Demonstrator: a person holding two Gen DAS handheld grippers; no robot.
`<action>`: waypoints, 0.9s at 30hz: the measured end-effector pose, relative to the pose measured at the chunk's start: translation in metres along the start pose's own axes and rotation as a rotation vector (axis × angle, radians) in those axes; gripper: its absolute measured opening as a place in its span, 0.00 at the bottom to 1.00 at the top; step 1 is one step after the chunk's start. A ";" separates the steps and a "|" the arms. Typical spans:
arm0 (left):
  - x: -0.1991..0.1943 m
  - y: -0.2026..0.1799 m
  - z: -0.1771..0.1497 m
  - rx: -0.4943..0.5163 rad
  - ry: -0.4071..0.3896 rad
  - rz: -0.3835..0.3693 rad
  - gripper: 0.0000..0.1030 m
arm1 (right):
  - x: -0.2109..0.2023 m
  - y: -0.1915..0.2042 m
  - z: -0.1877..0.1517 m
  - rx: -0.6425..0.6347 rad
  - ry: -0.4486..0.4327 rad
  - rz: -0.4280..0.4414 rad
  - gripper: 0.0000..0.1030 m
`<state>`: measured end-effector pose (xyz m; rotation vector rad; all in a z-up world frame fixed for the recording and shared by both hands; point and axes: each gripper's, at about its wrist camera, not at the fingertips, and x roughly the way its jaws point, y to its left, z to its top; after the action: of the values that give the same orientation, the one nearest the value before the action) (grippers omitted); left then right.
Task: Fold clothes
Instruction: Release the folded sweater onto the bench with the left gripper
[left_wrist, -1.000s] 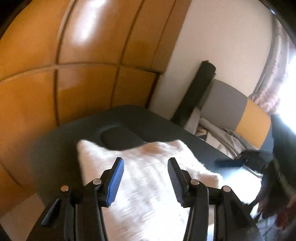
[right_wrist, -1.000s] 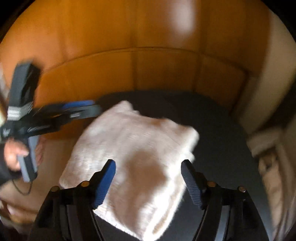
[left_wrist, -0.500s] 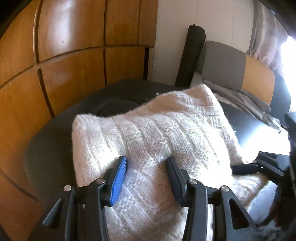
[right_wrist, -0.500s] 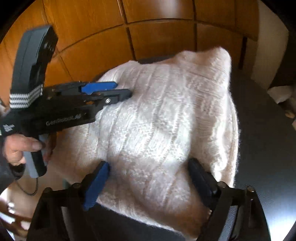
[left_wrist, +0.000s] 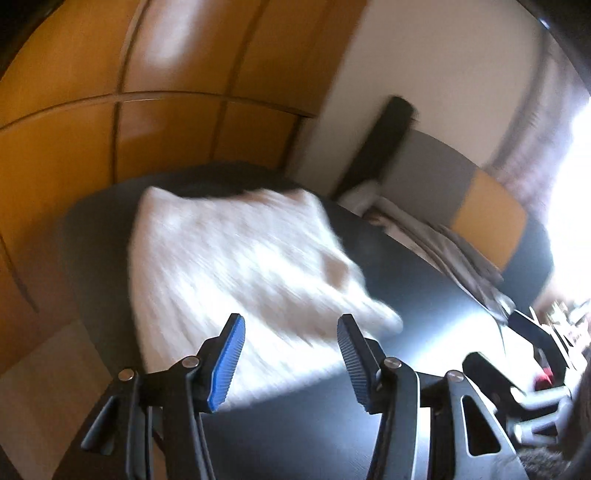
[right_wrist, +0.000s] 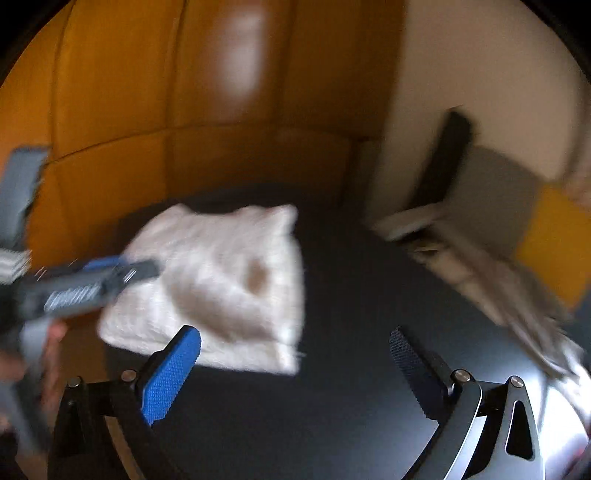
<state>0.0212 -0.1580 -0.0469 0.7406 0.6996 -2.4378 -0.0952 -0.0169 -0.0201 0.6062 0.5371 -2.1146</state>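
A folded white knit sweater (left_wrist: 229, 266) lies on the dark round table (left_wrist: 406, 295), toward its far left side. My left gripper (left_wrist: 290, 325) hovers in front of the sweater's near edge. Its jaws are opening and hold nothing. In the right wrist view the same sweater (right_wrist: 221, 280) sits ahead and to the left on the table (right_wrist: 369, 295). My right gripper (right_wrist: 295, 336) is held back from it, jaws opening wide with nothing between them. The left gripper (right_wrist: 147, 267) shows there as a blurred shape over the sweater's left edge. Both views are motion-blurred.
Orange wooden cabinet panels (left_wrist: 147, 129) stand close behind the table. A black roll (left_wrist: 384, 140) leans on the white wall. To the right is a grey and orange seat (left_wrist: 480, 206) with loose clothes (right_wrist: 517, 288) draped on it. A bright window glares at far right.
Both grippers have pulled back from the sweater, which now lies farther off and free of the fingers. The right jaws have spread wider. The left jaws have widened slightly.
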 end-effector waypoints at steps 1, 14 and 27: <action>-0.005 -0.016 -0.005 0.022 0.008 -0.014 0.51 | -0.012 -0.010 -0.006 0.034 0.020 -0.018 1.00; -0.082 -0.229 -0.103 0.371 0.125 -0.119 0.52 | -0.137 -0.132 -0.133 0.323 0.237 -0.393 1.00; -0.154 -0.423 -0.154 0.807 0.058 -0.415 0.51 | -0.293 -0.218 -0.244 0.705 0.136 -0.770 1.00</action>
<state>-0.0572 0.2958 0.0734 1.0330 -0.1854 -3.1101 -0.0661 0.4208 -0.0055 1.0576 0.0578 -3.0397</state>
